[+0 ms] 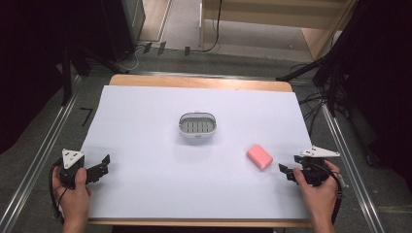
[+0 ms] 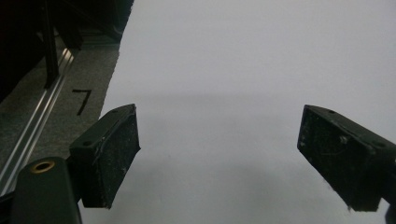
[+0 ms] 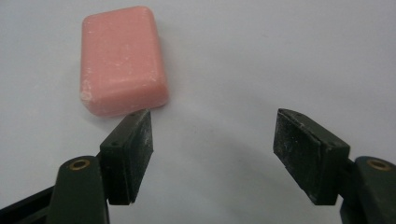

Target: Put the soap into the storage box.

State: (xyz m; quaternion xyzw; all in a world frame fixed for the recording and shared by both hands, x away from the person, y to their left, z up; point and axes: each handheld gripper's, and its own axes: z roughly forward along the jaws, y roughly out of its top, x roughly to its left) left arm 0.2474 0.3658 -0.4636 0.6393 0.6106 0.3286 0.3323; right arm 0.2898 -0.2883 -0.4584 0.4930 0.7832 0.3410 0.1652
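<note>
A table covered by a white paper sheet (image 1: 145, 126) is seen from above. Near its middle, toward the far side, sits a small grey oval plastic soap dish (image 1: 197, 125) with a slatted floor. A pink rectangular bar of soap (image 1: 259, 156) lies flat to the right and nearer, well apart from the dish.

The right gripper (image 1: 287, 169), held at the near right, has its jaws spread wide with nothing between them; in the right gripper view the soap (image 3: 122, 60) lies just beyond the tip of one jaw, off to one side. The left gripper (image 1: 103, 162) rests at the near left, jaws likewise apart over bare paper.

The likely step is picking up the soap. To do it well, centre the right gripper so the bar sits squarely between the jaws, then close across its narrower sides.
</note>
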